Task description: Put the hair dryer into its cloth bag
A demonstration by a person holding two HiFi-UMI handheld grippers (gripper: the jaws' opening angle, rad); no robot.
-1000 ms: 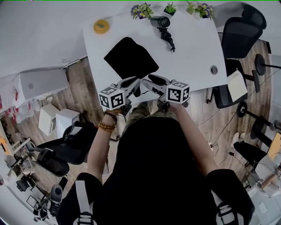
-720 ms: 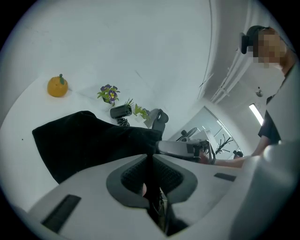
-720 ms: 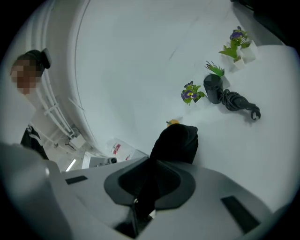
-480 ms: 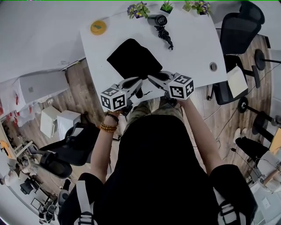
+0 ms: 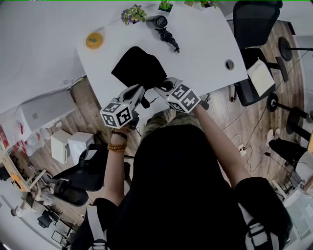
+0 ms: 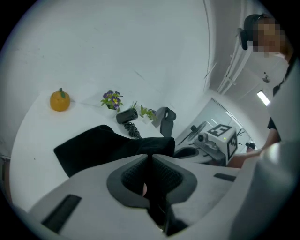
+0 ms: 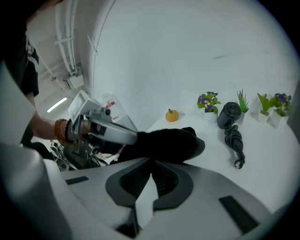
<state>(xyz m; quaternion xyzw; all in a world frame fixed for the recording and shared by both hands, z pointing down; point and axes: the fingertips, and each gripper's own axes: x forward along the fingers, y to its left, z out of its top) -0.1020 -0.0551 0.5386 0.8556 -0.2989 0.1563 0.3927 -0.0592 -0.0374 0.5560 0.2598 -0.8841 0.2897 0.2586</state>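
A black cloth bag [image 5: 137, 66] lies flat on the white table [image 5: 205, 44], its near edge toward me. My left gripper [image 5: 145, 93] has that edge between its jaws, which are closing on the black cloth [image 6: 93, 147]. From the right, my right gripper [image 5: 158, 88] meets the same edge. In the right gripper view its jaws [image 7: 151, 160] are closing together at the bag [image 7: 168, 143]. The black hair dryer [image 5: 157, 21] lies at the table's far edge with its coiled cord [image 5: 168, 38], apart from both grippers. It also shows in both gripper views [image 6: 125, 116] [image 7: 228, 115].
An orange pumpkin-like toy [image 5: 94, 40] sits at the far left corner. Small potted plants [image 5: 133, 13] line the back edge near the dryer. A cable grommet [image 5: 229, 64] is at the table's right, and a black office chair [image 5: 252, 19] stands beyond it.
The right gripper rolled and its jaws came together at the bag's near edge. The left gripper kept its hold, barely moving.
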